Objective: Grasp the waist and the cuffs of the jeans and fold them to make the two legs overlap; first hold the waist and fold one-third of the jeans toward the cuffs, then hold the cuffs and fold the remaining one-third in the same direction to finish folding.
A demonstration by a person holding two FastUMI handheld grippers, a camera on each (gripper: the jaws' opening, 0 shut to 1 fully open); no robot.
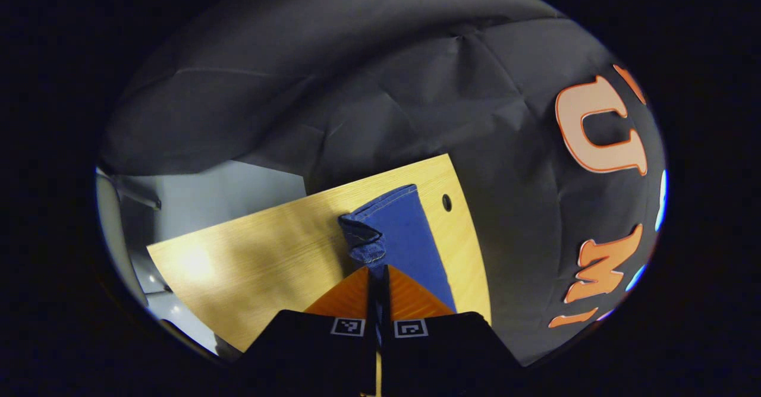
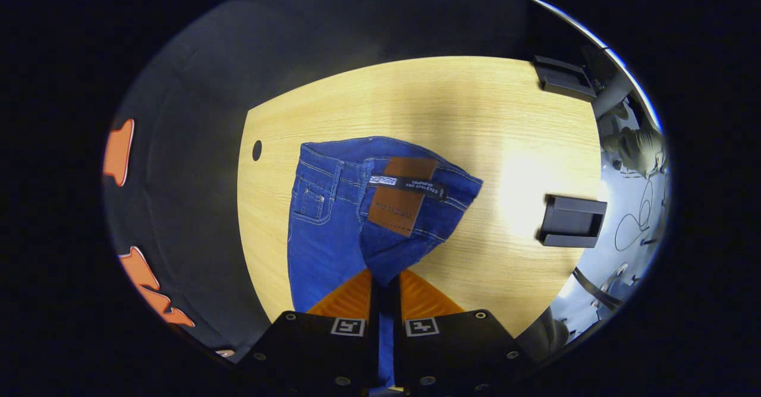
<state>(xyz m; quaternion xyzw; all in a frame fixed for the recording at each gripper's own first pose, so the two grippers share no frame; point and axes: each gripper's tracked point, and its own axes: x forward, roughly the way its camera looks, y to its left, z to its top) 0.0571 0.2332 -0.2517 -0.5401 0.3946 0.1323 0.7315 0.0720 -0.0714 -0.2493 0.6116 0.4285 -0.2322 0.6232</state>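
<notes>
Blue denim jeans (image 2: 333, 224) lie on the wooden table (image 2: 475, 117). In the right gripper view, the right gripper (image 2: 384, 290) has its orange fingers clenched on a lifted fold of the waist, whose brown leather patch (image 2: 403, 195) faces up. In the left gripper view, the left gripper (image 1: 378, 281) pinches a bunched cuff (image 1: 364, 239); the grip point itself is hidden between the fingers, and the leg runs out of sight behind the gripper body.

I see a wooden table (image 2: 475, 117) with a small round hole (image 2: 257, 150), two black holders (image 2: 572, 221) at its edge.
</notes>
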